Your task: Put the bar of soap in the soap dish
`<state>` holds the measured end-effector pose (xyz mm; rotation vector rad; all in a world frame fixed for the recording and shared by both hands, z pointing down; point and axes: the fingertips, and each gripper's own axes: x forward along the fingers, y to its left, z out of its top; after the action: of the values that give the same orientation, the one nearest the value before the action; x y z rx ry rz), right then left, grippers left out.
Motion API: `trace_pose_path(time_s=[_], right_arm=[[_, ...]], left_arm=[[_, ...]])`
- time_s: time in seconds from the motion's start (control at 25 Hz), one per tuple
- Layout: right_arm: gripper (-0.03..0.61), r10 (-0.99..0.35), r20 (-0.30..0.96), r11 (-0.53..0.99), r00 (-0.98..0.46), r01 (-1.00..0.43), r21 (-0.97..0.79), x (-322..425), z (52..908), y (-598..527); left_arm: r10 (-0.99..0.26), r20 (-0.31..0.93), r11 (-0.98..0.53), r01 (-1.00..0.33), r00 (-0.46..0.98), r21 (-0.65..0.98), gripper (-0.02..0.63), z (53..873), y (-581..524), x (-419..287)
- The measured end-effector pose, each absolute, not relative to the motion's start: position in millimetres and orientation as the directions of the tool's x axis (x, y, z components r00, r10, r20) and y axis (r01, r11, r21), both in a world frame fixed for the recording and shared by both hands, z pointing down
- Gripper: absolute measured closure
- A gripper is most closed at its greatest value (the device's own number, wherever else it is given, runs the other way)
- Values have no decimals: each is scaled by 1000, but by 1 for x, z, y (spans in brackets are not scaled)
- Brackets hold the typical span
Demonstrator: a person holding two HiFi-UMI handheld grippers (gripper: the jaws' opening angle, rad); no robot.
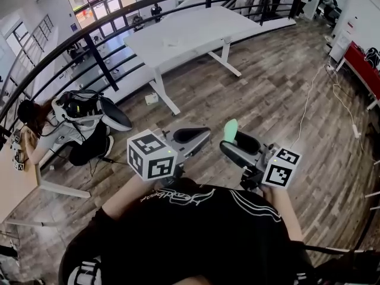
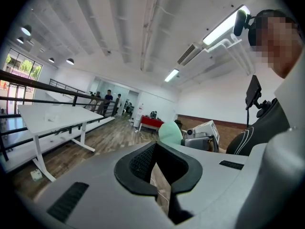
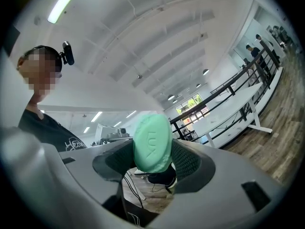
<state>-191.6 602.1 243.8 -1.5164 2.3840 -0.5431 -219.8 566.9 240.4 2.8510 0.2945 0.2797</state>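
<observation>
Grippers, count two: both are up in front of the person's chest in the head view, each with one marker cube, left cube point(image 1: 151, 154) and right cube point(image 1: 281, 167).
Left gripper point(image 1: 199, 135): fingers pressed together at the tips with nothing between them; only a thin sliver of floor shows behind the closed tips in its own view.
Right gripper point(image 1: 237, 144): fingers are pinching the one bar of soap point(image 3: 152, 144) by its two broad faces, and the bar stands up past the dark pads.
Soap, count one: mint green, oval, with raised letters on its face, held in the air at the right gripper's tip, just beside the left gripper's tip.
White table point(image 1: 178, 37), count one: it stands well ahead on the wood floor, along the curved black railing point(image 1: 101, 58).
Other people: one seated person point(image 1: 65, 129) at a desk, down at the left.
</observation>
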Motion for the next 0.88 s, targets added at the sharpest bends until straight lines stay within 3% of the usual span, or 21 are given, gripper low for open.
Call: trace_pose_path(time_s=[0.88], right_arm=[[359,-947,-7,285,-320,-832,-476,-108,287,548]], left_arm=[[292,200,-929,227,935,292,606,283,509,-138]])
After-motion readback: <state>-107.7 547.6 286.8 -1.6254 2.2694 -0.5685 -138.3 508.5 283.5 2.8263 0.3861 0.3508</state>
